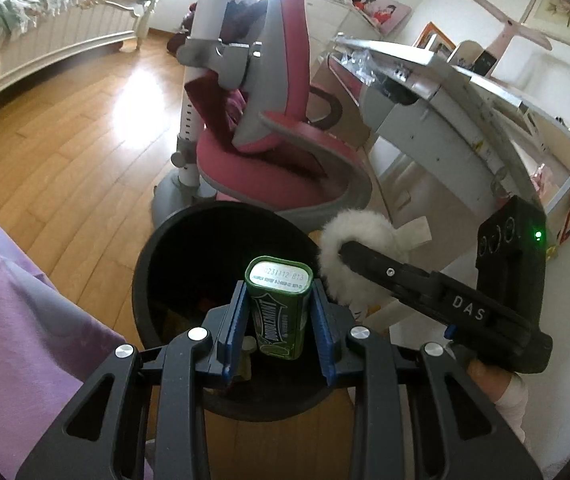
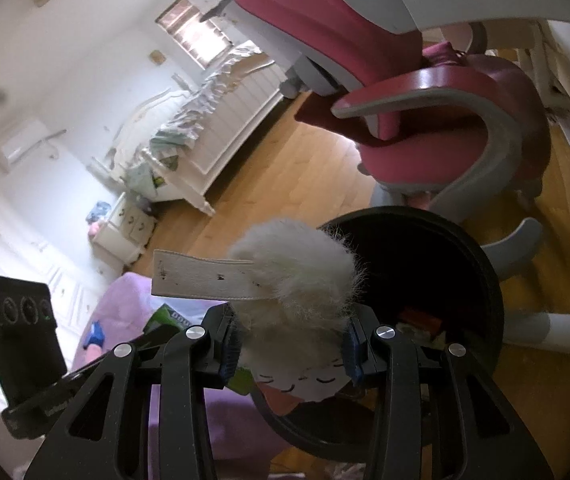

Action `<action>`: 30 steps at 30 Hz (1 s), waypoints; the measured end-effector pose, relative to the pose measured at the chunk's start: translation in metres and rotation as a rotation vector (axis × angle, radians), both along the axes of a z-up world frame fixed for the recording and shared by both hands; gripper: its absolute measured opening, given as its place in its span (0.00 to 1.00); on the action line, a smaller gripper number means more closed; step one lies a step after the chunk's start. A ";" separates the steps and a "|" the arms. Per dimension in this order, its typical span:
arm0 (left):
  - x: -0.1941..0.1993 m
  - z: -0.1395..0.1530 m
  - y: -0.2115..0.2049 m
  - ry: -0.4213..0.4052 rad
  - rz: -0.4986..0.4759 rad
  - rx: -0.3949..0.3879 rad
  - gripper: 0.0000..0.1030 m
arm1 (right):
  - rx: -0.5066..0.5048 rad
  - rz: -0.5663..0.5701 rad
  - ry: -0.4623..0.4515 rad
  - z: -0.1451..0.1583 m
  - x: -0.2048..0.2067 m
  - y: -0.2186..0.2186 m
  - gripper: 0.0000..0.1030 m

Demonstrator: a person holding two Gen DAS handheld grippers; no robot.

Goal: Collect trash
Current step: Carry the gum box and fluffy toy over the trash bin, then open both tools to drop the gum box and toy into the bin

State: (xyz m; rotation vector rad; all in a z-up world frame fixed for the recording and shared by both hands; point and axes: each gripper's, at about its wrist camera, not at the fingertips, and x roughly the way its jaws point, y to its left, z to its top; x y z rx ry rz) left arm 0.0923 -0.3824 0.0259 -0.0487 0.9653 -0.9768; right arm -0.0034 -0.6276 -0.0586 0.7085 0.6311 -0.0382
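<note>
My left gripper (image 1: pixel 278 312) is shut on a green tin (image 1: pixel 278 308) and holds it upright over the open black trash bin (image 1: pixel 157 264). My right gripper (image 2: pixel 291 340) is shut on a white fluffy item with a white strap (image 2: pixel 297 276) and holds it at the near left rim of the same bin (image 2: pixel 481 280). In the left wrist view the fluffy item (image 1: pixel 361 236) and the right gripper's body (image 1: pixel 445 300) sit just right of the bin. Some trash lies at the bin's bottom (image 2: pixel 421 320).
A pink and grey chair (image 1: pixel 281 136) stands just behind the bin. A white desk (image 1: pixel 465 92) is at the right. A white bed (image 1: pixel 53 36) is across the wooden floor (image 1: pixel 65 152). Purple cloth (image 1: pixel 25 312) lies at the left.
</note>
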 end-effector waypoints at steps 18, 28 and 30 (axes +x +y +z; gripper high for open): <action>0.000 -0.007 -0.012 0.008 -0.031 0.051 0.31 | 0.020 -0.020 0.052 -0.018 0.004 0.009 0.42; -0.004 0.001 -0.007 -0.019 -0.022 0.030 0.62 | 0.045 -0.056 0.078 -0.023 0.002 0.001 0.55; -0.005 0.001 -0.006 -0.020 -0.022 0.030 0.62 | 0.043 -0.052 0.079 -0.023 0.002 0.001 0.55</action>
